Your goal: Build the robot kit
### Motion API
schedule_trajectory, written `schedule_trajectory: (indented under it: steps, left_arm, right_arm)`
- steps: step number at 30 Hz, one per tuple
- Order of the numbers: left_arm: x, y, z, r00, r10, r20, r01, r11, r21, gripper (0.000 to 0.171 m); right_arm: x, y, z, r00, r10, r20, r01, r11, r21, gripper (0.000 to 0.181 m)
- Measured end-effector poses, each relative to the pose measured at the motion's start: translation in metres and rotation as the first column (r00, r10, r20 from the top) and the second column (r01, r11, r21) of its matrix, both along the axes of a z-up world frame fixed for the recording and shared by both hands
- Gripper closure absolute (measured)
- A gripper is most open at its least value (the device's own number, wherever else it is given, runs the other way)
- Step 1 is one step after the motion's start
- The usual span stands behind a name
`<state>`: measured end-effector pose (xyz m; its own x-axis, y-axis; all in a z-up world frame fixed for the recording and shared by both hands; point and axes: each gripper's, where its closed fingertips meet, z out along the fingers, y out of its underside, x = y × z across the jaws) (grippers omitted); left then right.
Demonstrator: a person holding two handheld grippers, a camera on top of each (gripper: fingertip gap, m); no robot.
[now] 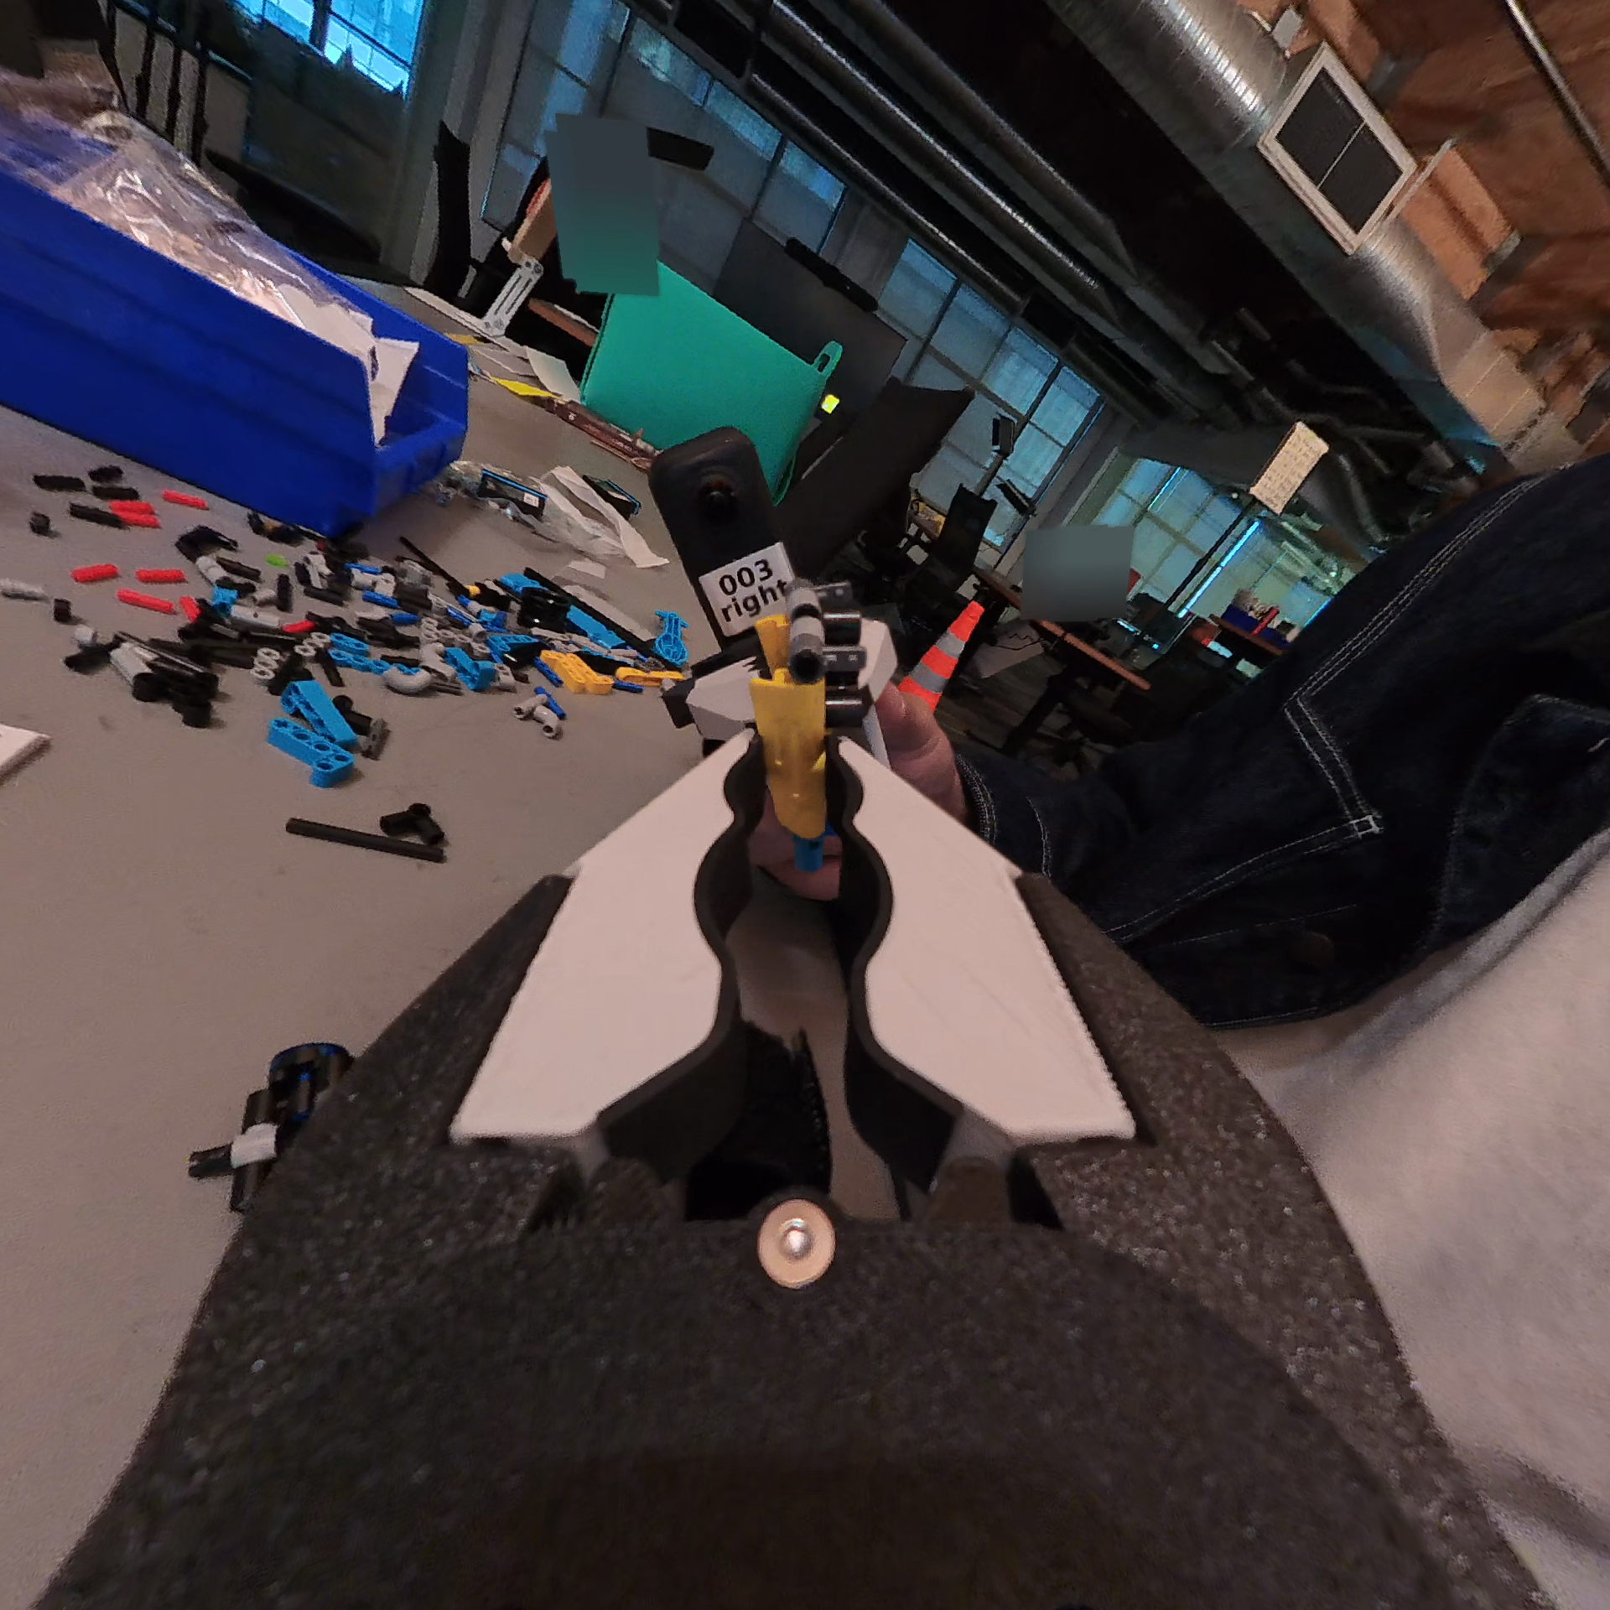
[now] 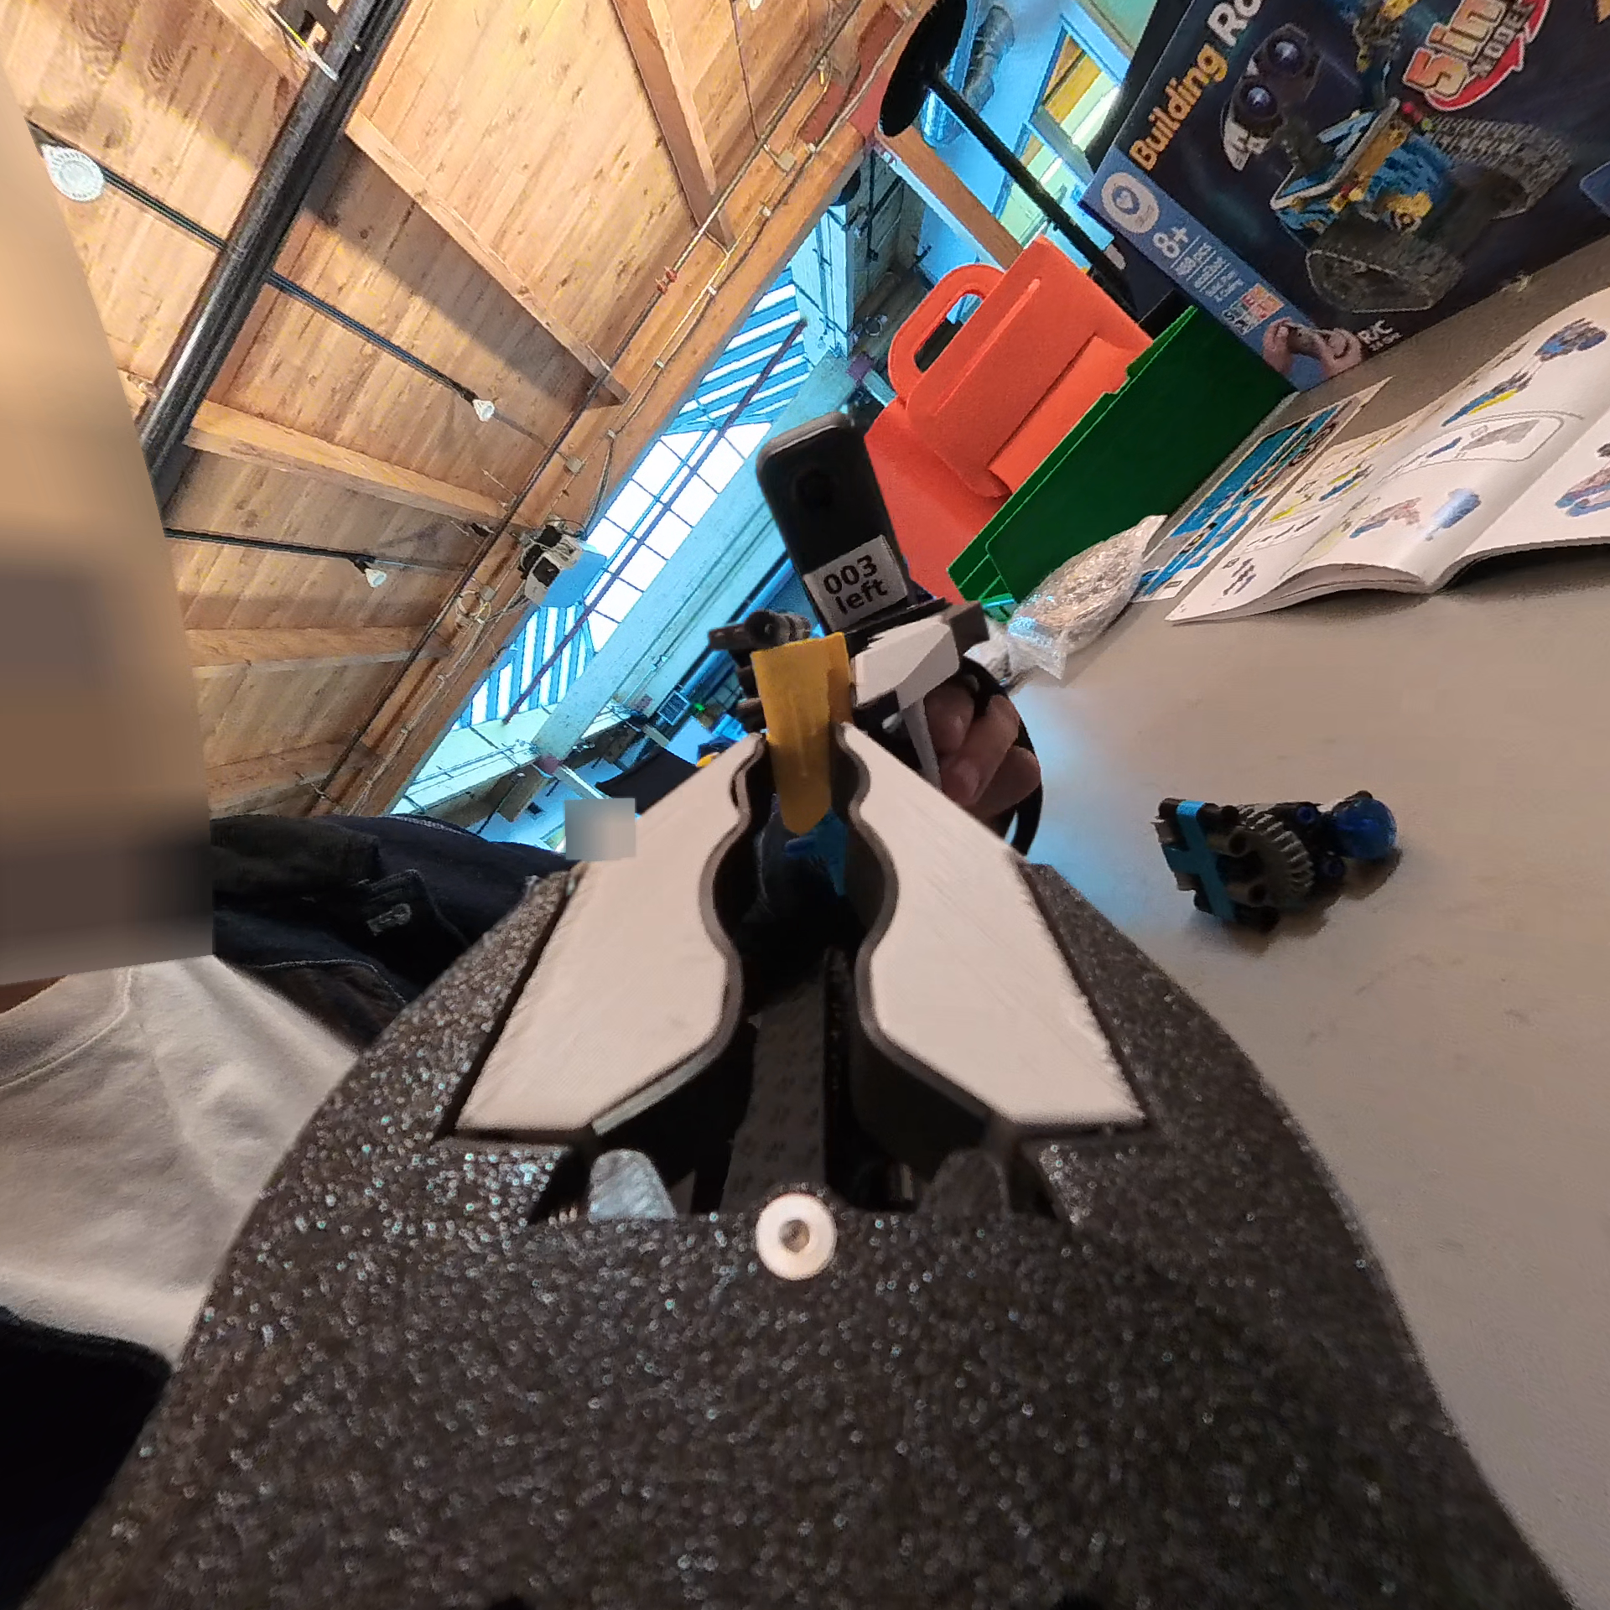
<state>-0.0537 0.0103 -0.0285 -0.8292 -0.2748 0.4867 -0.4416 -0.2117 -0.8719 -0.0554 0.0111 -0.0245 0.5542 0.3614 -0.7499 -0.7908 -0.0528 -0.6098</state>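
Yellow plastic sits at the centre of both views: a small yellow building-brick piece [image 1: 788,740] with a blue pin [image 1: 808,849] at its near end and grey and black connectors [image 1: 806,632] at its far end. The left gripper [image 1: 788,767] pinches this piece between its white fingers [image 1: 645,923], the tips pressed against its sides. In the right wrist view the same yellow piece [image 2: 797,740] is clamped between the tips of the right gripper [image 2: 801,758], so both grippers grip the one assembly, held up above the grey table [image 1: 174,915].

Each view shows the other gripper just beyond the piece, with a black camera [image 2: 828,523] bearing a white label on top and a person's hand [image 2: 976,749] wrapped round the handle. A dark denim sleeve [image 1: 1307,784] reaches in from the right of the left wrist view.

On the table to the left lies a scatter of loose black, blue, red and yellow parts [image 1: 348,627], with a blue bin [image 1: 218,366] behind them and a green sheet [image 1: 697,366] farther back. In the right wrist view a small blue and black geared sub-assembly [image 2: 1272,849] lies on the table, well apart from the grippers. Beyond it are an open instruction booklet [image 2: 1437,470], a clear bag [image 2: 1080,575], a green tray [image 2: 1115,470], an orange case [image 2: 1002,383] and the toy set's box [image 2: 1350,157].
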Motion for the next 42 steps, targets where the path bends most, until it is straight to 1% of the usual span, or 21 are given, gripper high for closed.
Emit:
schedule_trajectory:
  steps: [3,6,8,10,12,14,16,17,18,19,20,23,26,28,30,32,33,34,36,39,42]
  left_arm:
    - [0.0,0.0,-0.001,1.0,-0.006,-0.028,0.006,1.0,-0.007,0.159]
    - [0.003,0.002,0.001,0.993,-0.033,-0.11,0.025,0.997,-0.076,0.159]
    - [0.004,0.006,0.008,0.988,-0.055,-0.147,0.031,0.987,-0.16,0.16]
    - [0.007,0.011,0.012,0.981,-0.06,-0.183,0.018,0.974,-0.224,0.16]
    - [0.009,0.012,0.01,0.969,-0.074,-0.238,0.01,0.966,-0.258,0.159]
    - [0.013,0.012,0.002,0.946,-0.085,-0.312,-0.004,0.961,-0.276,0.16]
    - [0.013,0.014,0.003,0.927,-0.129,-0.351,0.002,0.941,-0.339,0.16]
    - [0.013,0.016,0.007,0.921,-0.151,-0.359,0.002,0.923,-0.384,0.159]
    - [0.014,0.02,0.013,0.92,-0.171,-0.352,-0.001,0.898,-0.439,0.159]
    - [0.014,0.024,0.02,0.921,-0.187,-0.342,-0.005,0.871,-0.491,0.159]
    - [0.015,0.028,0.024,0.923,-0.193,-0.334,-0.013,0.85,-0.526,0.159]
    - [0.02,0.038,0.031,0.943,-0.144,-0.3,-0.059,0.814,-0.577,0.16]
    - [0.022,0.047,0.04,0.962,-0.093,-0.258,-0.09,0.783,-0.616,0.16]
    - [0.021,0.05,0.044,0.968,-0.081,-0.238,-0.09,0.773,-0.628,0.16]
    - [0.019,0.051,0.048,0.974,-0.059,-0.218,-0.096,0.765,-0.636,0.16]
    - [0.019,0.049,0.049,0.977,-0.038,-0.209,-0.106,0.766,-0.634,0.16]
    - [0.019,0.048,0.048,0.977,-0.032,-0.21,-0.111,0.765,-0.634,0.16]
    - [0.02,0.048,0.047,0.976,-0.024,-0.215,-0.122,0.761,-0.638,0.159]
    - [0.021,0.047,0.044,0.975,-0.005,-0.221,-0.138,0.767,-0.627,0.16]
    - [0.02,0.044,0.045,0.975,-0.017,-0.221,-0.128,0.771,-0.624,0.159]
    - [0.027,0.043,0.031,0.967,0.023,-0.255,-0.154,0.846,-0.511,0.157]
  right_arm:
    - [0.001,0.0,-0.001,1.0,-0.01,0.005,0.01,1.0,-0.007,0.168]
    - [0.004,0.0,0.001,0.996,-0.055,0.07,0.056,0.998,-0.017,0.168]
    - [0.012,-0.004,0.009,0.984,-0.129,0.123,0.128,0.992,0.015,0.151]
    - [0.023,-0.01,0.015,0.95,-0.235,0.207,0.232,0.972,0.04,0.145]
    - [0.028,-0.016,0.024,0.861,-0.35,0.369,0.35,0.934,0.069,0.139]
    - [0.021,-0.018,0.034,0.691,-0.398,0.603,0.418,0.901,0.114,0.141]
    - [0.012,-0.016,0.032,0.505,-0.31,0.806,0.432,0.899,0.075,0.144]
    - [0.011,-0.015,0.031,0.431,-0.26,0.864,0.436,0.898,0.052,0.136]
    - [0.016,-0.017,0.033,0.379,-0.25,0.891,0.468,0.882,0.048,0.128]
    - [0.022,-0.018,0.038,0.362,-0.275,0.891,0.494,0.867,0.067,0.129]
    - [0.028,-0.019,0.042,0.39,-0.309,0.867,0.508,0.858,0.077,0.133]
    - [0.033,-0.007,0.038,0.569,-0.402,0.717,0.539,0.841,0.043,0.133]
    - [0.016,0.017,0.024,0.732,-0.451,0.511,0.524,0.852,0.002,0.136]
    - [0.015,0.027,0.015,0.807,-0.481,0.342,0.522,0.852,-0.032,0.142]
    - [0.013,0.03,0.023,0.862,-0.484,0.154,0.484,0.874,0.038,0.148]
    - [0.012,0.033,0.028,0.884,-0.466,0.025,0.463,0.882,0.085,0.156]
    - [0.011,0.036,0.029,0.884,-0.467,0.011,0.464,0.88,0.1,0.158]
    - [0.009,0.038,0.03,0.884,-0.468,0.022,0.463,0.879,0.113,0.161]
    - [0.013,0.034,0.034,0.85,-0.524,0.056,0.513,0.847,0.138,0.173]
    - [0.013,0.031,0.036,0.825,-0.55,0.126,0.532,0.833,0.153,0.174]
    - [0.022,0.026,0.027,0.783,-0.567,0.256,0.567,0.82,0.079,0.173]
